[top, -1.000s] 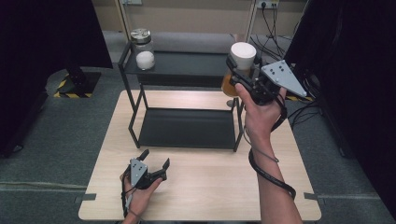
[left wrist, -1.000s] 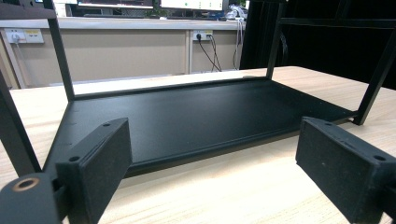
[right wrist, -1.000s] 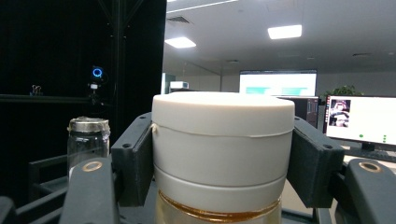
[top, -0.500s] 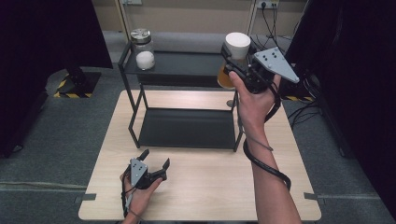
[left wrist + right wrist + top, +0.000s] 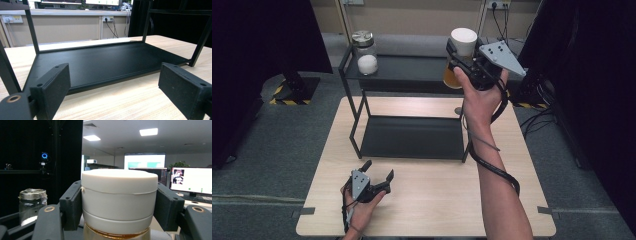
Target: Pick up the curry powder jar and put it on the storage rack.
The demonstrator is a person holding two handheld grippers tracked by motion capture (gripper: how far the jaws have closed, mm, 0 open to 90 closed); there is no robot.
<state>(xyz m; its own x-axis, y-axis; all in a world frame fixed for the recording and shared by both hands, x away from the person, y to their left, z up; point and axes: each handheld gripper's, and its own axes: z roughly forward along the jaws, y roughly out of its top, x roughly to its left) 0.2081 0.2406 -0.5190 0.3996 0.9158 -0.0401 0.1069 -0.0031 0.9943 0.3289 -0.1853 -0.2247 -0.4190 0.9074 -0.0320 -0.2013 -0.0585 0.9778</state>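
A jar [image 5: 460, 57] with a white lid and amber liquid inside is clamped at the lid by the jaws of the right gripper [image 5: 462, 59] and held in the air above the right end of the black shelf's [image 5: 412, 75] top level. A second jar [image 5: 365, 52], metal-lidded and part-filled with white powder, is seen standing at the left end of that level. The left gripper [image 5: 376, 172] is rested on the table [image 5: 512, 145], its jaws wide apart with nothing between them.

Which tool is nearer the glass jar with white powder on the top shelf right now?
Right. The right tool is up at shelf level, across from the powder jar; the left tool rests low on the table's near edge.
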